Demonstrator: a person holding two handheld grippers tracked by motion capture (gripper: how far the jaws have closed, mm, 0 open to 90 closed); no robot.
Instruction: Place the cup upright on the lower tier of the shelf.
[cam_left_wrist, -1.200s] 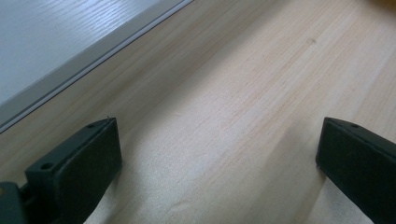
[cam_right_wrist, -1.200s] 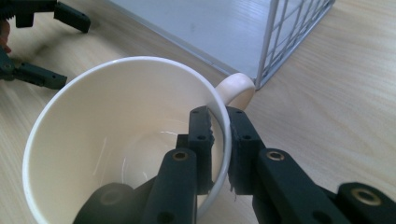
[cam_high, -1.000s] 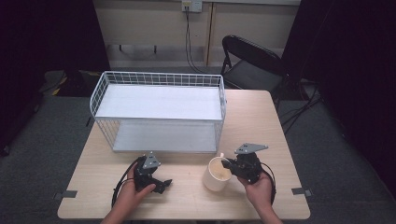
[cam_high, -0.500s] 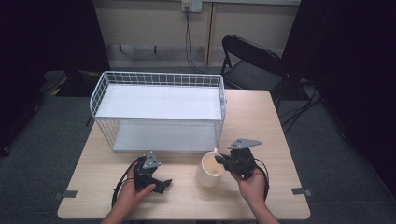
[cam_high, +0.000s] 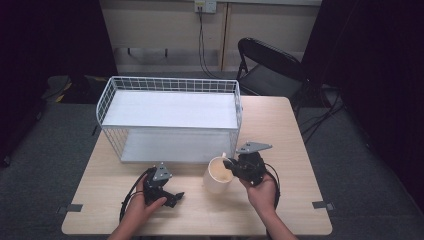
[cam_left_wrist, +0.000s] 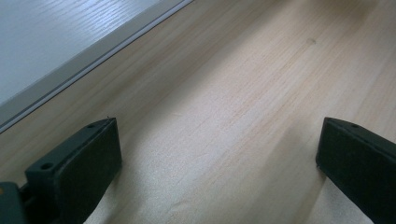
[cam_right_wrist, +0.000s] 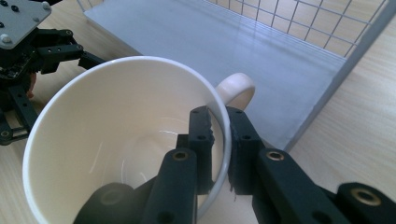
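Right gripper (cam_right_wrist: 219, 140): clamped on the rim of the cream ceramic mug (cam_right_wrist: 126, 140) — by its handle.
Mug: just before the white wire basket (cam_high: 170, 117).
Tip: keep it level — clear the wire edge.
Left gripper (cam_left_wrist: 219, 158): wide apart, empty.

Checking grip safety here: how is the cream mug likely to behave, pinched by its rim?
The mug looks like stiff, glossy ceramic, so it may slip. The right gripper pinches one wall beside the handle, so it could swing or tilt. Probably breakable if dropped.
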